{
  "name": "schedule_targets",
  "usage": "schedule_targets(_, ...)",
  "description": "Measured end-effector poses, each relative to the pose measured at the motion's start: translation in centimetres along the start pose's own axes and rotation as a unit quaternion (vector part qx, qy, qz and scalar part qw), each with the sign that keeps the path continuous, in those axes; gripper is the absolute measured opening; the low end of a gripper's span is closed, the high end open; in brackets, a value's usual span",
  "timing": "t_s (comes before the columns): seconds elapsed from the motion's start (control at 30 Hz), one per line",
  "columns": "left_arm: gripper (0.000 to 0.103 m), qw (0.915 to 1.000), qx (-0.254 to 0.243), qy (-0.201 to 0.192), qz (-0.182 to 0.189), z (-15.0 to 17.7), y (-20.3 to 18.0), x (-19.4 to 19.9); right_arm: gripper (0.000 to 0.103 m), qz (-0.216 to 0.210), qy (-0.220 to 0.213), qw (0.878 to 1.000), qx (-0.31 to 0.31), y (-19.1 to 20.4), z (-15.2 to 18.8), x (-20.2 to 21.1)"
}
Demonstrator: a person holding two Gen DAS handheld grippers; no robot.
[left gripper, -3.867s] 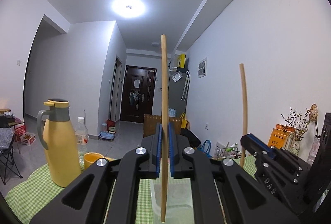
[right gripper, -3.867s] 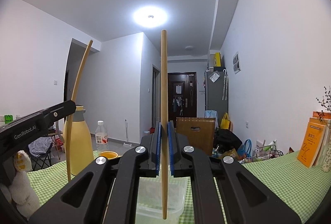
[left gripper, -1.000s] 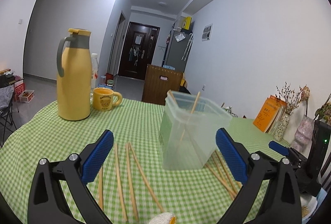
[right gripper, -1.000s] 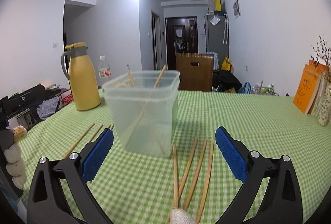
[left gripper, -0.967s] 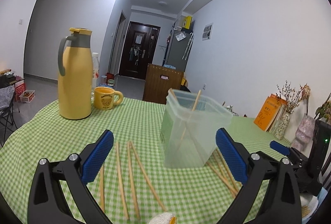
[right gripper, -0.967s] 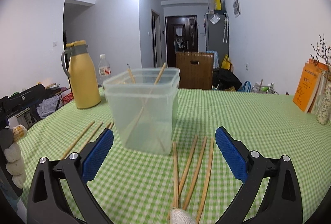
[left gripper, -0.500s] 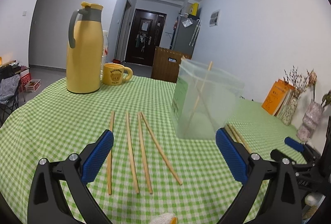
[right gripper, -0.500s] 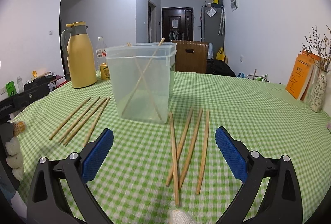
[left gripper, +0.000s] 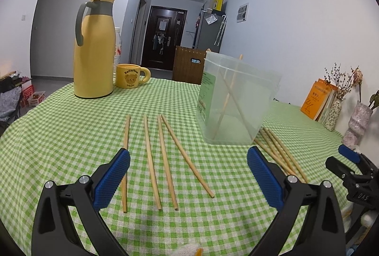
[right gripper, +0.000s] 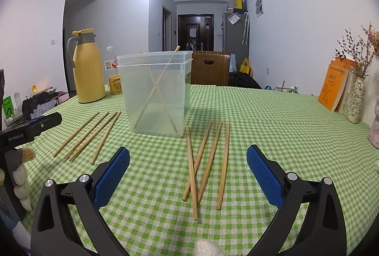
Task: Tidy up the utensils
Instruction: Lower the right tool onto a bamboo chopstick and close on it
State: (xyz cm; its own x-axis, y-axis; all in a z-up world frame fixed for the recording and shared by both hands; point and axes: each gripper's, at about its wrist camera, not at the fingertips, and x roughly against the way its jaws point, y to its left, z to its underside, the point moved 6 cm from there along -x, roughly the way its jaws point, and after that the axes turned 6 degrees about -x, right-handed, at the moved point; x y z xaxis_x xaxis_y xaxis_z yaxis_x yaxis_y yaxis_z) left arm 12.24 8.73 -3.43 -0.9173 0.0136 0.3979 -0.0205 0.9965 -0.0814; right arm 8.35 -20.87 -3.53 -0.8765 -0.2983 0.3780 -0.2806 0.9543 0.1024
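both hand-held grippers spread wide, chopsticks (left gripper: pixel 167 162) below

Left tongs (left gripper: pixel 188 175) spread wide, empty; right tongs (right gripper: pixel 188 175) likewise.

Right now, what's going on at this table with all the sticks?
A person holding two grippers is sorting chopsticks. Both the left gripper and right gripper are open and empty. Two chopsticks stand crossed in the clear container; four lie before the left gripper, four before the right.
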Motion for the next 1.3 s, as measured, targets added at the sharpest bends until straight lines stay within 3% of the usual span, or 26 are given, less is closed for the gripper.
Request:
schedule_targets(0.17, 0.096, 0.9999, -0.001, -0.004, -0.011, -0.1, 0.0, 0.2, 0.095, -0.001, 0.014, 1.000, -0.003, 0.0, 0.0, -0.4)
schedule_targets(0.33, 0.096, 0.9999, -0.005, -0.003, -0.015, -0.1, -0.2, 0.3, 0.095, 0.037, 0.039, 0.999, -0.004, -2.0, -1.6, -1.6)
schedule_targets(0.6, 0.096, 0.9999, -0.005, -0.005, -0.014, -0.1, -0.3, 0.4, 0.095, 0.046, 0.166, 0.985, -0.007, -5.4, -3.6, -6.2)
schedule_targets(0.67, 0.096, 0.9999, -0.002, -0.005, -0.014, -0.1, -0.3, 0.4, 0.083, 0.045, 0.191, 0.981, -0.004, -5.7, -3.6, -7.2)
schedule_targets(0.7, 0.096, 0.9999, -0.001, -0.005, -0.014, -0.1, -0.2, 0.4, 0.063, 0.040, 0.217, 0.975, -0.008, -6.0, -3.4, -8.1)
schedule_targets(0.73, 0.096, 0.9999, 0.000, -0.005, -0.014, -0.1, -0.2, 0.5, 0.055, 0.035, 0.236, 0.971, -0.014, -6.2, -3.2, -8.8)
schedule_targets(0.77, 0.096, 0.9999, 0.001, -0.005, -0.013, -0.1, -0.1, 0.5, 0.055, 0.030, 0.257, 0.966, -0.021, -6.4, -2.9, -9.6)
schedule_targets(0.9, 0.096, 0.9999, 0.003, -0.004, -0.011, -0.1, 0.0, 0.4, 0.036, 0.013, 0.330, 0.943, -0.044, -6.8, -1.6, -12.1)
schedule_targets(1.03, 0.096, 0.9999, 0.008, -0.002, -0.009, -0.1, 0.3, 0.2, 0.018, 0.011, 0.369, 0.926, -0.077, -7.9, -0.7, -14.1)
schedule_targets(1.3, 0.096, 0.9999, 0.014, -0.004, -0.003, 0.0, 0.7, 0.2, 0.012, 0.033, 0.399, 0.913, -0.082, -8.2, -0.2, -16.4)
